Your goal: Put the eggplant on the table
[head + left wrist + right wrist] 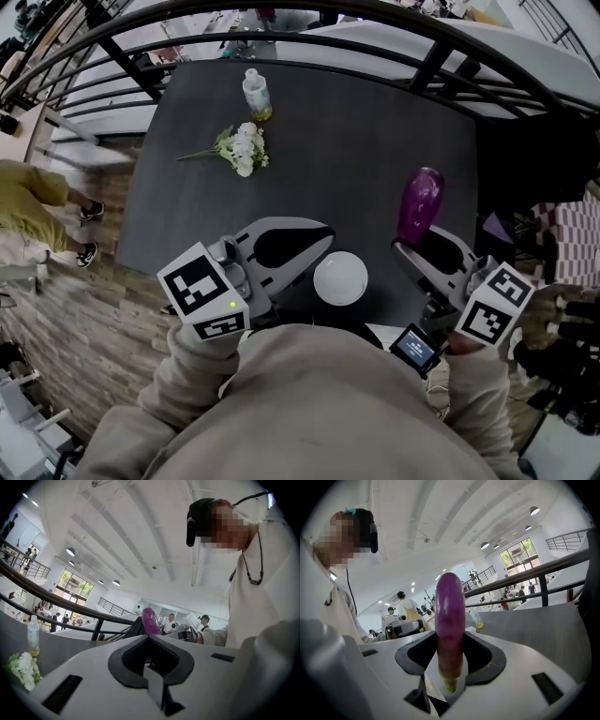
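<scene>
Right gripper: the dark pads are closed on the lower part of the eggplant. Its greenish stem end sits down in the gap nearest the camera, and the purple body rises past the jaw tips. The head view shows the same eggplant sticking forward from the right gripper over the right part of the dark table, close to its right edge. No view shows whether the eggplant touches the tabletop.

Left gripper: the pads are drawn together with nothing between them. In the head view the left gripper lies over the near left part of the table.

Between the two grippers, by the near edge of the table, sits a white round dish. A small lit screen is seen just beside the right sleeve.

Farther out, a bunch of white flowers with green stems lies left of centre. Beyond it, near the far edge, stands a clear bottle holding some yellowish liquid.

A black railing curves round the far side of the table. At the left, a person in a yellow top is on the wooden floor.
</scene>
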Action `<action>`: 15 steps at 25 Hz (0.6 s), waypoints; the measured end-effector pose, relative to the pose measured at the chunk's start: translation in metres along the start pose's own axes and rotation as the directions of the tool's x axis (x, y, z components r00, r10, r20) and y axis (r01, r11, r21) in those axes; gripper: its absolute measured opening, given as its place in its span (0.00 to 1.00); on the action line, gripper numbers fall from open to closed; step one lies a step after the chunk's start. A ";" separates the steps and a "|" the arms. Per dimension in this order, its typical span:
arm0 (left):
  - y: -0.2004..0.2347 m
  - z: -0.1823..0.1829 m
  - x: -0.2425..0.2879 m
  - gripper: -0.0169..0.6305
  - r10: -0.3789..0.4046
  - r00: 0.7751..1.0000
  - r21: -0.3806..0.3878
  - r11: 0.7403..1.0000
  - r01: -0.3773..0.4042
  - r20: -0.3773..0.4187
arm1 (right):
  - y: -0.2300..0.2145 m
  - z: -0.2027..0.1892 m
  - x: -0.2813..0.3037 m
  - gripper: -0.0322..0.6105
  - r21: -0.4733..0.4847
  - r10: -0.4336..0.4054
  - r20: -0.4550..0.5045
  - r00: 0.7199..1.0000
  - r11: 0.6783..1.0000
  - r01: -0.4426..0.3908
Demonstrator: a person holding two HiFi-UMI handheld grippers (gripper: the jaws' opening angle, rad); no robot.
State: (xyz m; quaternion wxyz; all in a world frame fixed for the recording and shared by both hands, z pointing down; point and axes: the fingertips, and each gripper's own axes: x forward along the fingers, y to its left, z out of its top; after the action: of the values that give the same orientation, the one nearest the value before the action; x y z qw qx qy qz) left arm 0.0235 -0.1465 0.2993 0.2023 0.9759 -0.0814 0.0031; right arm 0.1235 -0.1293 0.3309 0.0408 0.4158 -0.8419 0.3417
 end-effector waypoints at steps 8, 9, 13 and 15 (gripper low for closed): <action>0.008 -0.012 -0.012 0.03 0.037 0.999 -0.023 0.999 -0.037 -0.011 | -0.003 -0.023 0.022 0.35 0.021 0.026 -0.055 0.998 0.999 -0.025; 0.008 -0.013 -0.013 0.03 0.039 0.999 -0.026 0.999 -0.039 -0.011 | -0.004 -0.027 0.023 0.35 0.028 0.026 -0.065 0.998 0.999 -0.024; 0.010 -0.021 -0.014 0.03 0.048 0.999 -0.047 0.998 -0.048 -0.014 | -0.011 -0.042 0.028 0.35 0.045 0.027 -0.107 0.994 0.999 -0.022; 0.011 -0.026 -0.015 0.03 0.054 0.998 -0.061 0.997 -0.055 -0.017 | -0.014 -0.048 0.028 0.35 0.057 0.028 -0.124 0.992 0.998 -0.021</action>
State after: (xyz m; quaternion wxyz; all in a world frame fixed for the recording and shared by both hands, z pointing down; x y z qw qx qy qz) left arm 0.0079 -0.1437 0.3267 0.2325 0.9667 -0.1063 0.0137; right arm 0.1045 -0.1247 0.3850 0.0777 0.3840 -0.8330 0.3906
